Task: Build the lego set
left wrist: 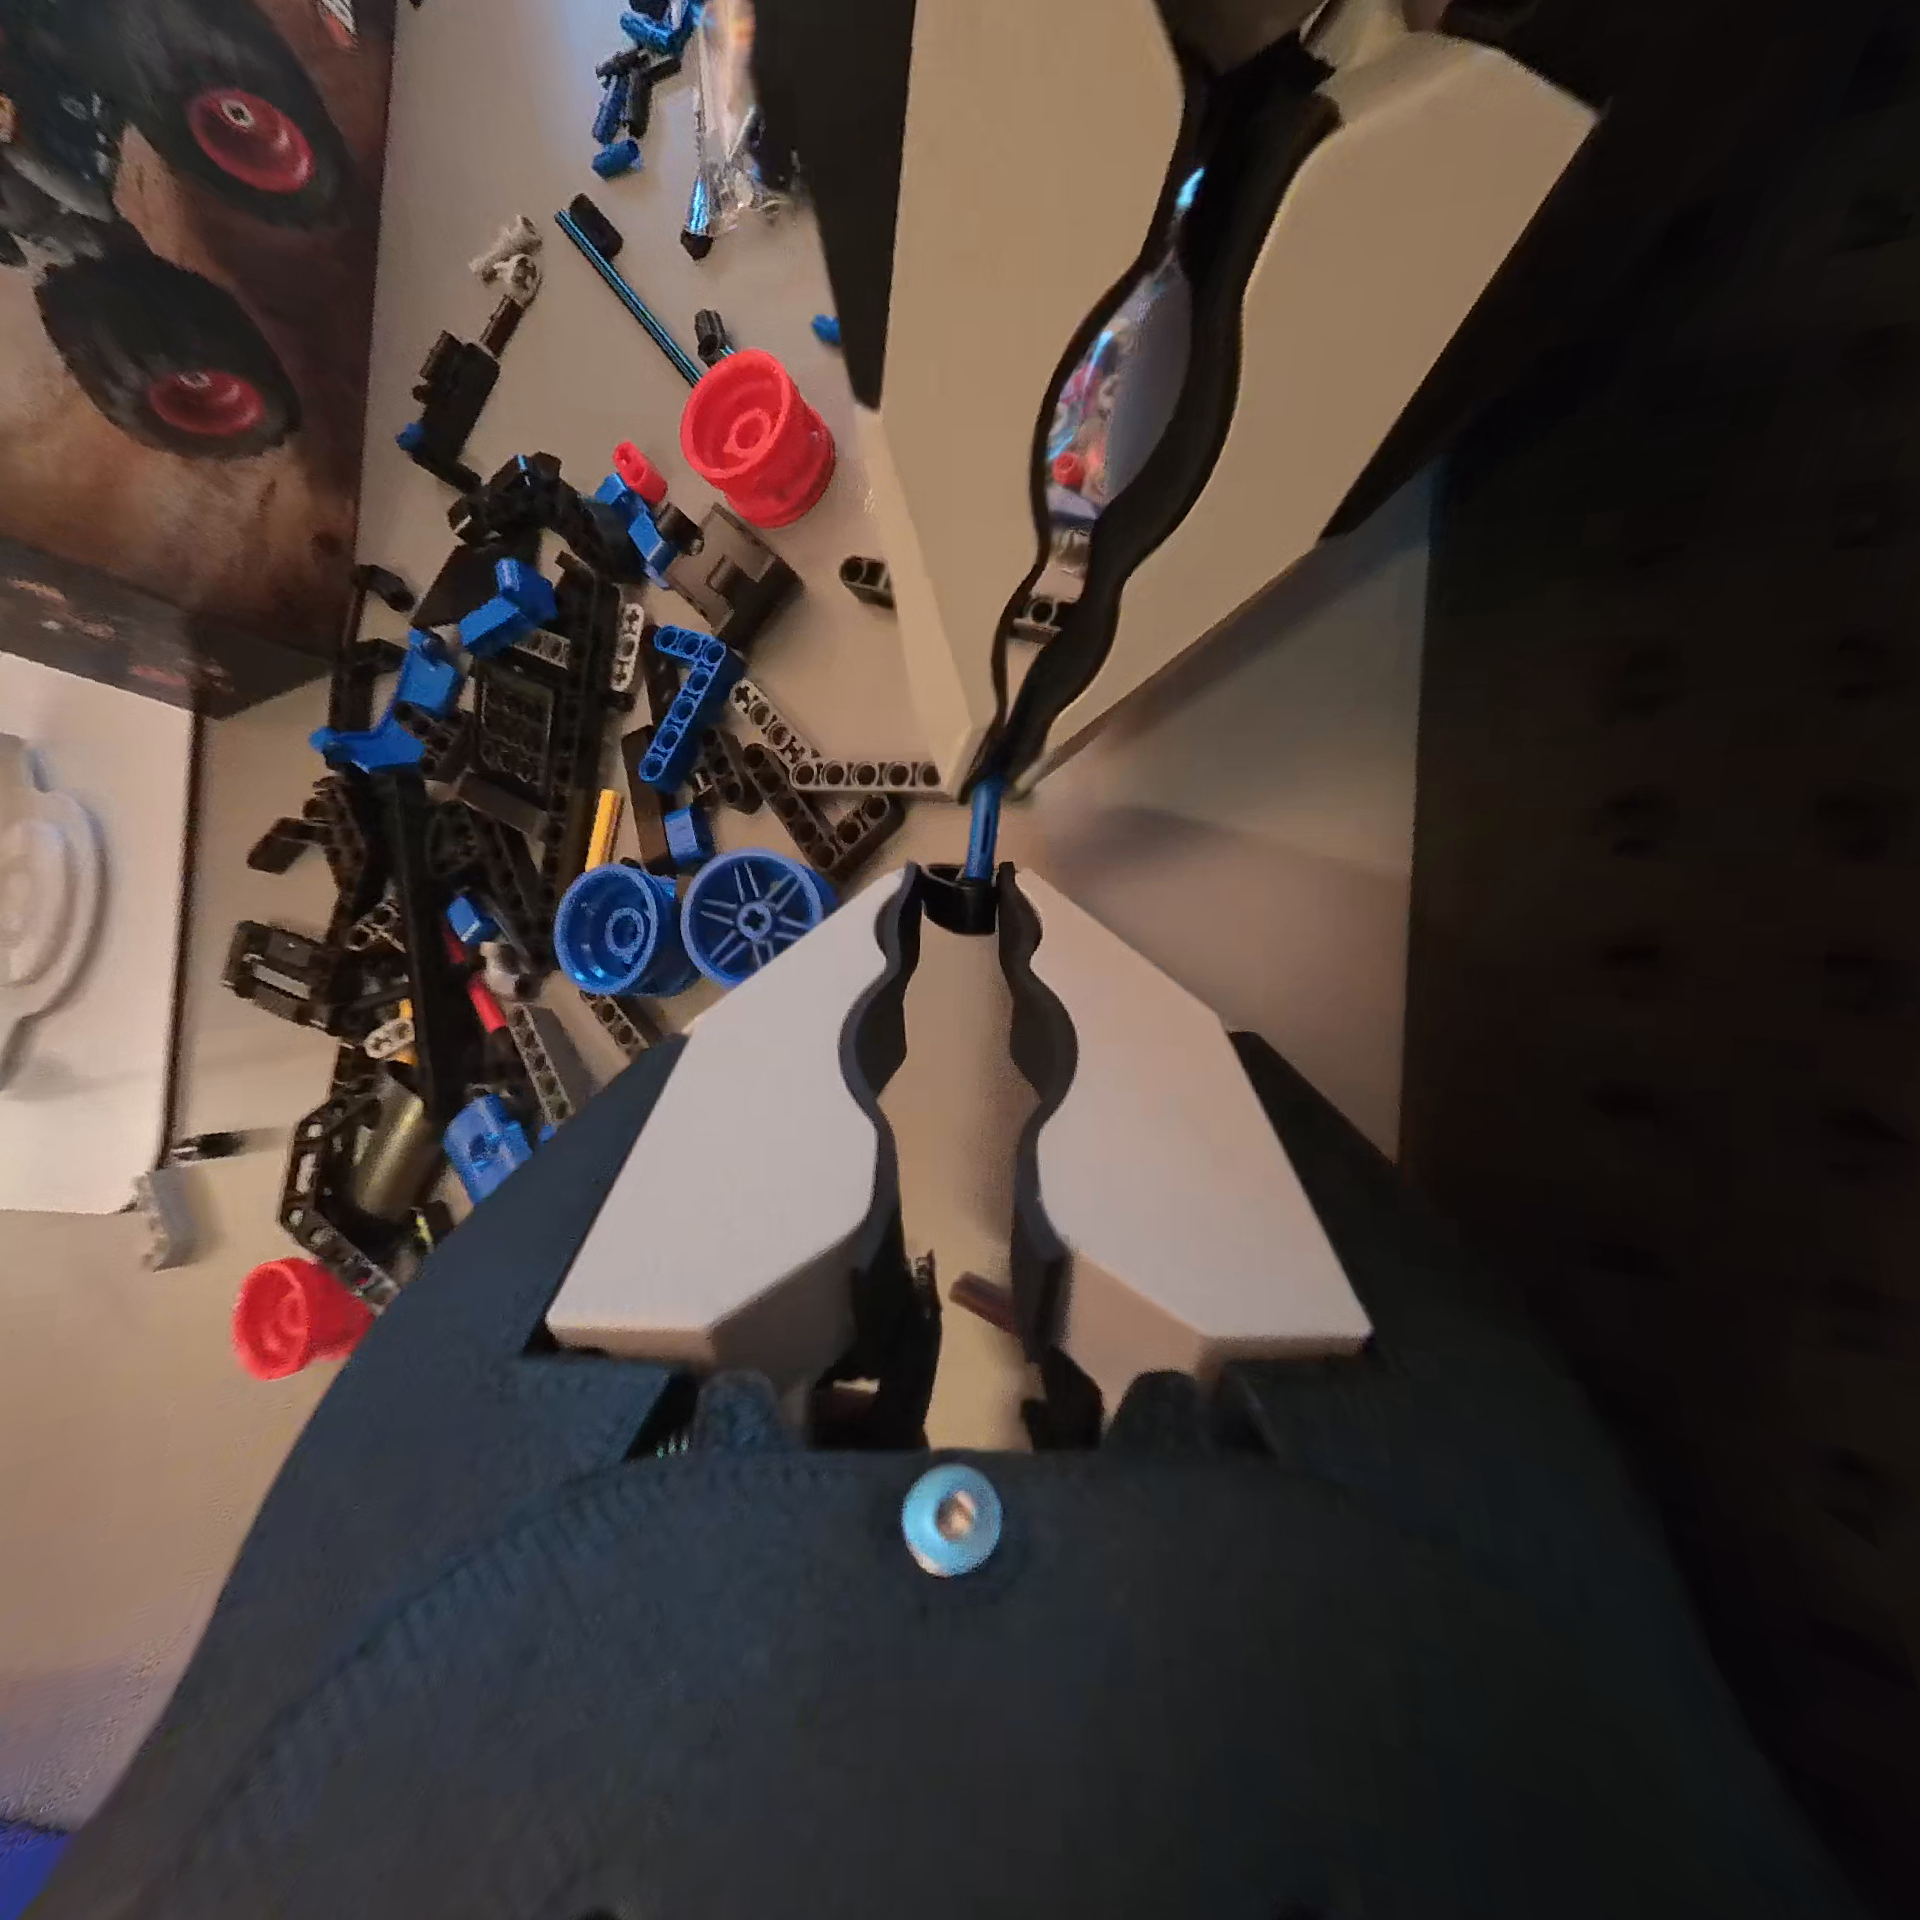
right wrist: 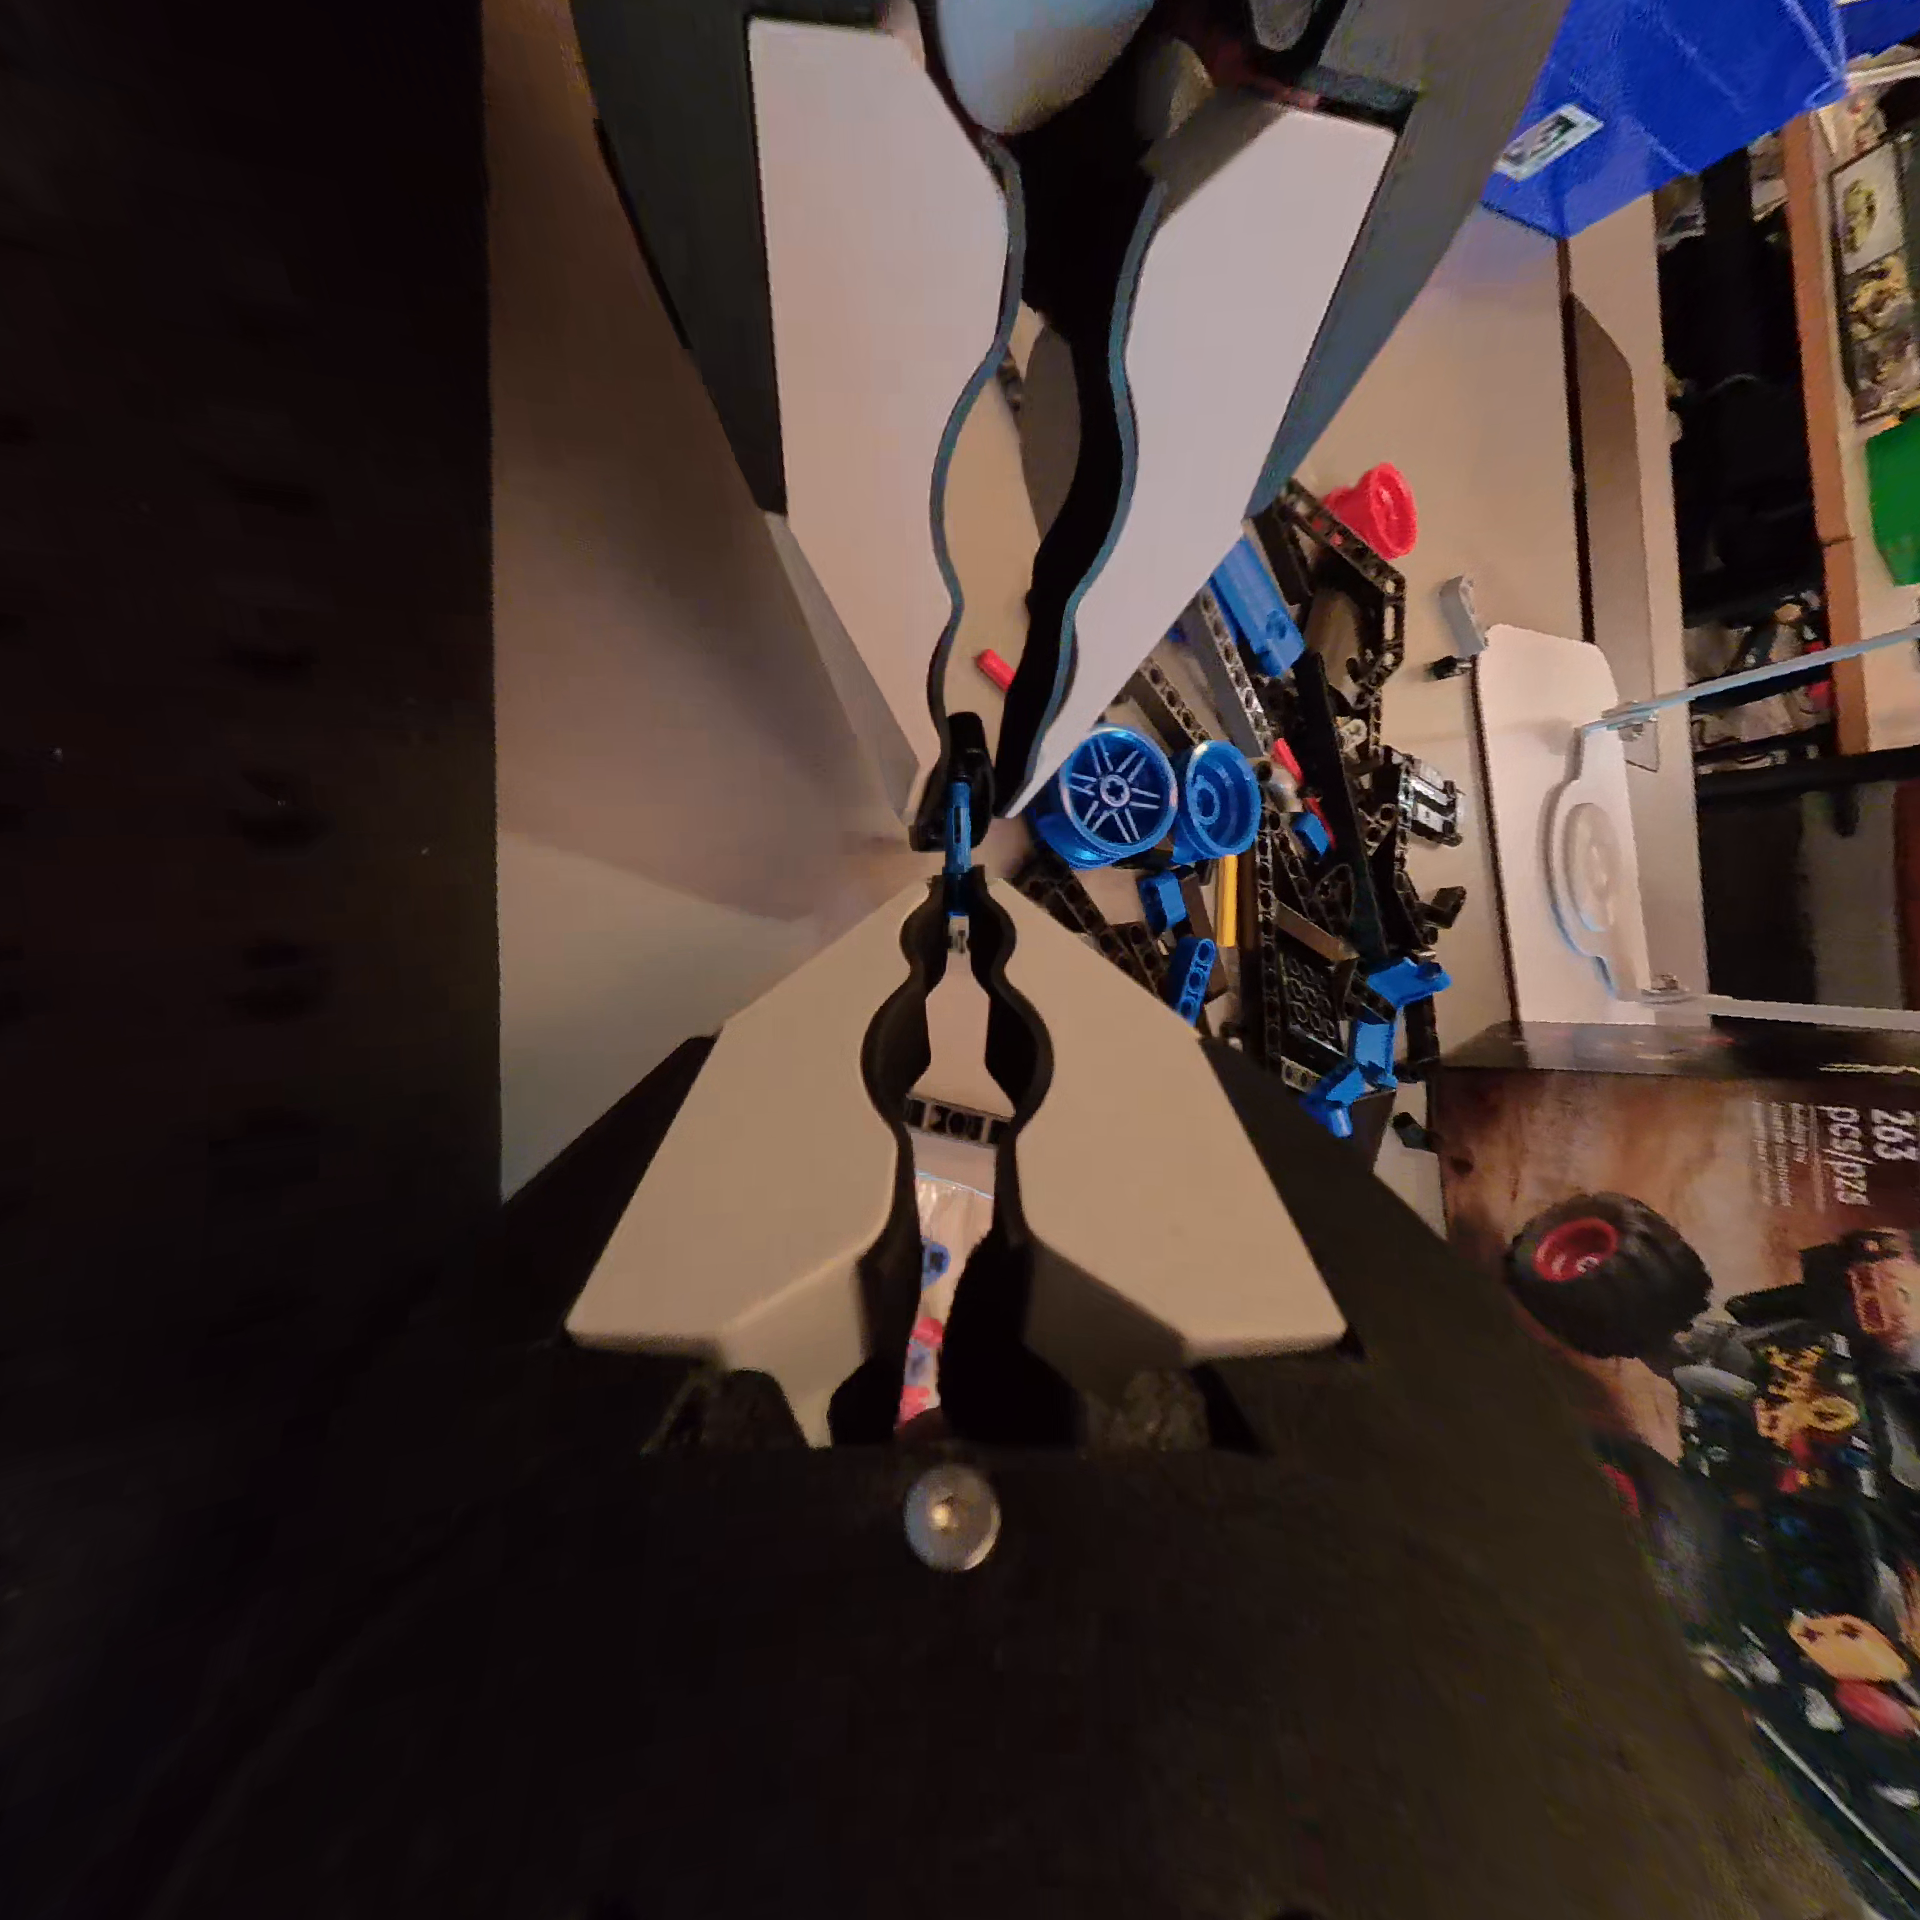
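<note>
My left gripper (left wrist: pixel 961 899) is shut on a small black connector (left wrist: pixel 954 896) at its fingertips. My right gripper (right wrist: pixel 961 914) is shut on a thin blue axle (right wrist: pixel 958 883). The two grippers meet tip to tip above the beige table (left wrist: pixel 1195 883). The axle (left wrist: pixel 982 821) touches the connector's hole, and its end is hidden there. In the right wrist view the left gripper (right wrist: pixel 961 790) comes from above with the connector (right wrist: pixel 961 764). In the left wrist view the right gripper (left wrist: pixel 997 779) comes from above.
A pile of black and blue lego parts (left wrist: pixel 499 790) lies beside the grippers, with two blue wheels (left wrist: pixel 623 930), a red wheel (left wrist: pixel 756 436) and another red wheel (left wrist: pixel 291 1320). The set's box (right wrist: pixel 1714 1403) and a white sheet (left wrist: pixel 83 935) lie beyond. The table edge (left wrist: pixel 1413 831) is close by. Less than 4 cm separates the two grippers' tips. The red wheel (left wrist: pixel 291 1320) lies around 20 centimeters away from my left fingertips. Look for it in the right wrist view (right wrist: pixel 1383 508) too.
</note>
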The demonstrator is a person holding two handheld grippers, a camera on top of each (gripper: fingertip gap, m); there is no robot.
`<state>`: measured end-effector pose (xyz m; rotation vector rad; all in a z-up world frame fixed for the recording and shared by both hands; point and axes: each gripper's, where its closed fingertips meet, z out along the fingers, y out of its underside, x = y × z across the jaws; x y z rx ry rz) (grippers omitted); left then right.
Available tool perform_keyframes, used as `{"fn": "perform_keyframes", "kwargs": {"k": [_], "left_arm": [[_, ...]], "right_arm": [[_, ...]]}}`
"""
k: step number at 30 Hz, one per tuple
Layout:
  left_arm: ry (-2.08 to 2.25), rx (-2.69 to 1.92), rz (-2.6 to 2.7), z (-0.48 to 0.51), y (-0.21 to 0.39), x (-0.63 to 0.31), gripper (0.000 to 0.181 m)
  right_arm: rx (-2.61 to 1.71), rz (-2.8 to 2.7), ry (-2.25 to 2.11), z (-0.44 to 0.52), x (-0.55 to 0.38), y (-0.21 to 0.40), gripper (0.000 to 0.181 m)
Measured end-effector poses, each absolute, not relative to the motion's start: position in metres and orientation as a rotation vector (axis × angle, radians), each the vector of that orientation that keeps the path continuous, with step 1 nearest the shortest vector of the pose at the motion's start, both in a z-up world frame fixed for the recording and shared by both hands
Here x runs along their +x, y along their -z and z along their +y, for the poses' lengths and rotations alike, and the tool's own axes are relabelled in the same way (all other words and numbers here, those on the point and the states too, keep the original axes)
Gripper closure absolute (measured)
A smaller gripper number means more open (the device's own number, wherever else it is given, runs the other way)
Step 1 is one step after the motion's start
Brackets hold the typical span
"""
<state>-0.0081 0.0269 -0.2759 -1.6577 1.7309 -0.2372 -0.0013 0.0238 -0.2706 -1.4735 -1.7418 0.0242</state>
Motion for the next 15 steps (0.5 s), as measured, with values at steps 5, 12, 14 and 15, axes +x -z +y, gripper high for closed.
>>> {"fn": "perform_keyframes", "kwargs": {"k": [5,12,14,15], "left_arm": [[0.303,-1.678,1.694,0.026,0.282,-0.018,0.169],[0.346,-1.713,1.662,0.021,0.291,-0.026,0.155],[0.353,-1.724,1.642,0.021,0.29,-0.029,0.152],[0.353,-1.715,1.622,0.023,0.286,-0.031,0.15]], "right_arm": [[-1.487,-1.752,-0.051,0.023,-0.002,0.273,0.18],[-1.493,-1.785,-0.06,0.021,-0.004,0.28,0.18],[-1.494,-1.789,-0.07,0.021,-0.005,0.28,0.18],[-1.493,-1.79,-0.072,0.021,-0.006,0.28,0.18]]}}
